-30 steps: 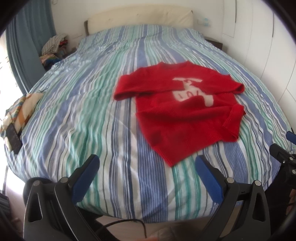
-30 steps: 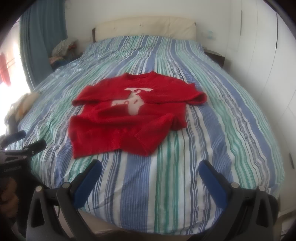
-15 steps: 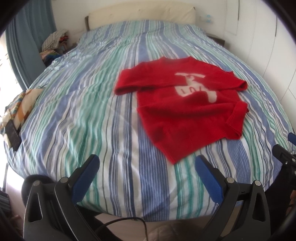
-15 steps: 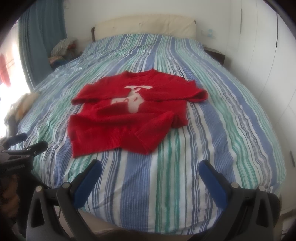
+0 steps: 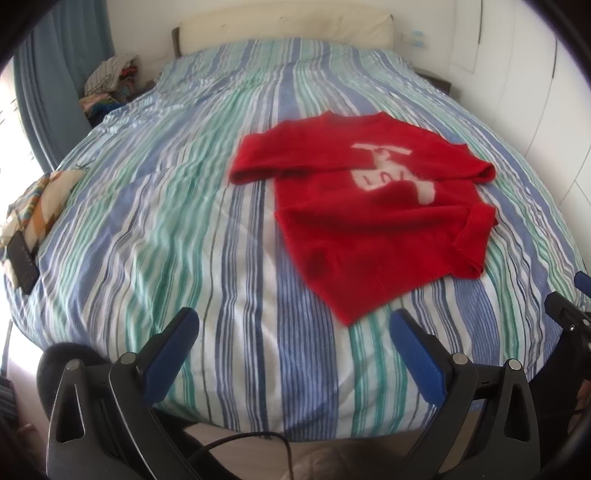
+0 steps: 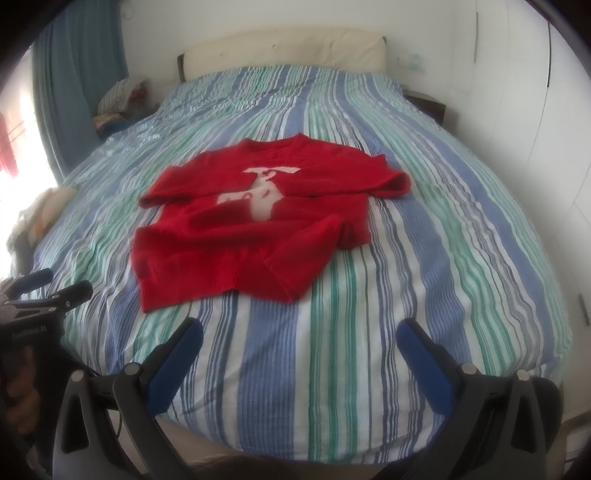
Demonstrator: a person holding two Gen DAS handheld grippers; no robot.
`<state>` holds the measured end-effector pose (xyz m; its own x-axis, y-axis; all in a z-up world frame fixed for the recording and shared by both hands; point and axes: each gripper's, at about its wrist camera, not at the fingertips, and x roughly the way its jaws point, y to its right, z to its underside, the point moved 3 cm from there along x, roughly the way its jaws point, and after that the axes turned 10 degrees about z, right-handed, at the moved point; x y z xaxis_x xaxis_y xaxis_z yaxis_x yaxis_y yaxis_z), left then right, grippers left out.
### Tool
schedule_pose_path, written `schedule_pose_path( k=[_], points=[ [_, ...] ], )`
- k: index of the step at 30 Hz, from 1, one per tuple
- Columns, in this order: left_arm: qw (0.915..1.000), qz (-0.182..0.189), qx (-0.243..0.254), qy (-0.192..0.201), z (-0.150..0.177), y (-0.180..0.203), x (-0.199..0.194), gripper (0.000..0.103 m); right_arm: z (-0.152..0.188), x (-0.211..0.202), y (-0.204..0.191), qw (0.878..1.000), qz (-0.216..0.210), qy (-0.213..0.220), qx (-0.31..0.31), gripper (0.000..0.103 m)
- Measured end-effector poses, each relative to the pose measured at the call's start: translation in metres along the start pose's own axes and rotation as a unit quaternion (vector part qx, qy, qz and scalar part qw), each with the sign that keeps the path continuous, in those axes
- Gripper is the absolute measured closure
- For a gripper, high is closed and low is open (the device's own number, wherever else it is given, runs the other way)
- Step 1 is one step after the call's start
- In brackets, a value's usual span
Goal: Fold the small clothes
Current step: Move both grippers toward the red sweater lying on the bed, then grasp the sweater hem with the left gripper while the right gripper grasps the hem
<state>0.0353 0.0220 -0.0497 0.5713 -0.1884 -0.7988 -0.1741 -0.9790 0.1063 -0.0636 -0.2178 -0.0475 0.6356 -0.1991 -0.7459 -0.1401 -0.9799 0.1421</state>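
A small red sweater (image 5: 373, 218) with a pale pink animal print lies on the striped bed (image 5: 184, 206), front up, sleeves folded across the body. In the right wrist view the sweater (image 6: 251, 236) lies ahead and left of centre on the bed (image 6: 424, 258). My left gripper (image 5: 293, 325) is open and empty, above the bed's near edge, short of the sweater's hem. My right gripper (image 6: 301, 334) is open and empty, also above the near edge. The left gripper shows at the left edge of the right wrist view (image 6: 40, 288).
A folded patterned cloth with a dark remote (image 5: 22, 258) lies at the bed's left edge. A pile of clothes (image 5: 110, 81) sits by the blue curtain at back left. A cream headboard (image 5: 288, 26) stands at the far end. White wardrobe doors (image 5: 554, 110) line the right.
Both grippers have moved a little forward and up over the bed's edge; the sweater sits slightly lower in both views. Both stay open.
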Motion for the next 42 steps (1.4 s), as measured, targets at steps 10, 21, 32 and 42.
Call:
schedule_pose_path(
  k=[10,21,32,42],
  points=[
    [0.9968,0.032,-0.061,-0.042,0.011,-0.035,0.027,0.000,-0.005,-0.002,0.011,1.000,-0.007,0.018,0.025,0.000],
    [0.9849,0.128,-0.090,-0.076,0.002,-0.012,0.105,0.005,-0.013,0.085,0.030,0.989,-0.118,-0.035,0.086,0.000],
    [0.9766,0.176,-0.102,-0.069,-0.009,-0.031,0.101,0.101,-0.033,0.171,0.034,0.949,-0.237,-0.105,0.182,0.091],
    [0.9821,0.149,-0.046,-0.105,0.005,-0.050,0.077,0.096,0.013,0.106,0.085,0.957,-0.202,-0.142,0.156,0.085]
  ],
)
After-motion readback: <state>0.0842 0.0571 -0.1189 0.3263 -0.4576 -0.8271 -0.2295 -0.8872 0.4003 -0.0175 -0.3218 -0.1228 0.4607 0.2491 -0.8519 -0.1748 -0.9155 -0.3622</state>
